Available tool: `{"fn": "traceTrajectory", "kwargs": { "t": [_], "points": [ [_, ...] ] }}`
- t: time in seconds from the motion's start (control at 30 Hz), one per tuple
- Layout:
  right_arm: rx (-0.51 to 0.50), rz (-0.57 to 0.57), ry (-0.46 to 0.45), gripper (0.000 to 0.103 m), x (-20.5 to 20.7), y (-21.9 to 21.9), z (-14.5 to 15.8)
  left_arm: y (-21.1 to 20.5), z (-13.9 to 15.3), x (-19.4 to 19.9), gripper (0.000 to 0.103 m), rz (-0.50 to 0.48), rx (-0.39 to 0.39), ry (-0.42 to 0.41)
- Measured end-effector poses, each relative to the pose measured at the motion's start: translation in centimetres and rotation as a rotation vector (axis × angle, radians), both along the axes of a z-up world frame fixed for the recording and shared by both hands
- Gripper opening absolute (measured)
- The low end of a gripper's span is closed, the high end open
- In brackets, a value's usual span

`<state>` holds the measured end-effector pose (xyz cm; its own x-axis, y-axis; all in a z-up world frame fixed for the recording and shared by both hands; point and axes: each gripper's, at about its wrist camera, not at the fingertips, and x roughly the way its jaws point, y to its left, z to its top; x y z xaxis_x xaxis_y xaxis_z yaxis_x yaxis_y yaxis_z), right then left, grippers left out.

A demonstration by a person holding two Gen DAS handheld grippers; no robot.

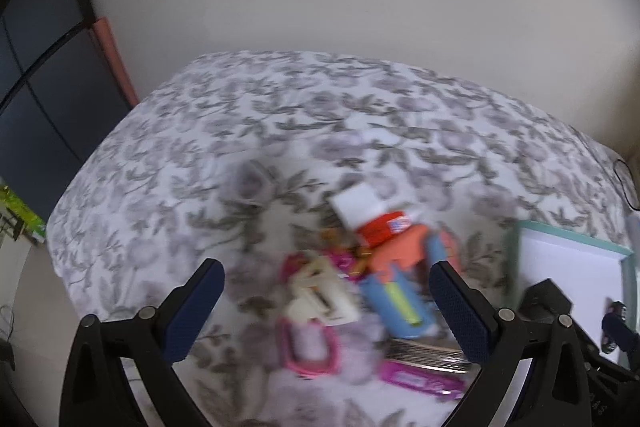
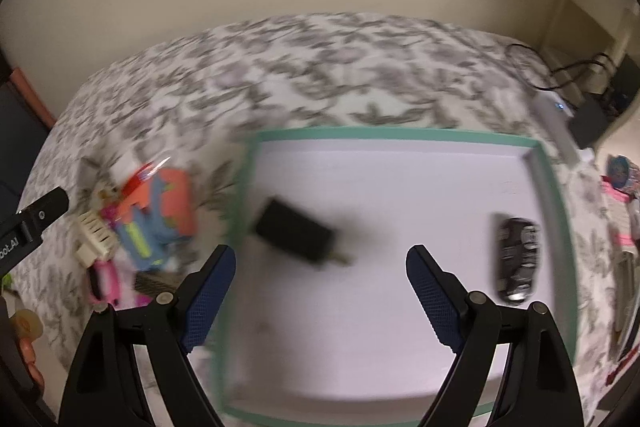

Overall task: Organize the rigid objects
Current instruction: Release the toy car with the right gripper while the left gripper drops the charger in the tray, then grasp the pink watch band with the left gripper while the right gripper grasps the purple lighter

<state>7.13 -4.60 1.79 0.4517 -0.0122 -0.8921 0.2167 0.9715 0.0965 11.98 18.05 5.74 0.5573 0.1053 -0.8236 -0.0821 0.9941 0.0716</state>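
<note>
Below, the right gripper [image 2: 320, 263] hangs empty, fingers spread, over the green-rimmed tray [image 2: 556, 211], where a black plug [image 2: 294, 231] and a dark key fob [image 2: 518, 259] lie; the left gripper [image 1: 326, 275], likewise agape and empty, hovers over blurred toys [image 1: 394, 267] on the floral bedspread [image 1: 240, 115]

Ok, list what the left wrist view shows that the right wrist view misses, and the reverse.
Left wrist only: the left gripper, open, above the toy pile, and the purple packet.

Right wrist only: the right gripper, open, over the tray's inside, with a black adapter and a dark key fob lying there.

Both: the teal-rimmed tray, the blue-orange toy, the floral bedspread.
</note>
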Motion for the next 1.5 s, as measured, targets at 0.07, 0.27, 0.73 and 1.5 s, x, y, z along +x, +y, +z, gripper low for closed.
{"fn": "traceTrajectory", "kwargs": {
  "t": [0.07, 0.27, 0.73, 1.5],
  "points": [
    [0.011, 0.02, 0.019, 0.088, 0.4, 1.8, -0.4, 1.5, -0.1, -0.2, 0.103, 0.017, -0.013, 0.005],
    [0.019, 0.116, 0.043, 0.088, 0.9, 6.1, -0.7, 5.2, -0.2, -0.9, 0.103, 0.069, -0.017, 0.005],
    [0.112, 0.126, 0.125, 0.088, 1.1, 10.1, -2.3, 10.4, -4.0, -0.8, 0.103, 0.142, -0.084, 0.198],
    [0.11, 0.054, 0.243, 0.087, 1.3, 12.4, -6.0, 10.9, -7.0, 0.0, 0.103, 0.126, -0.2, 0.312]
  ]
}}
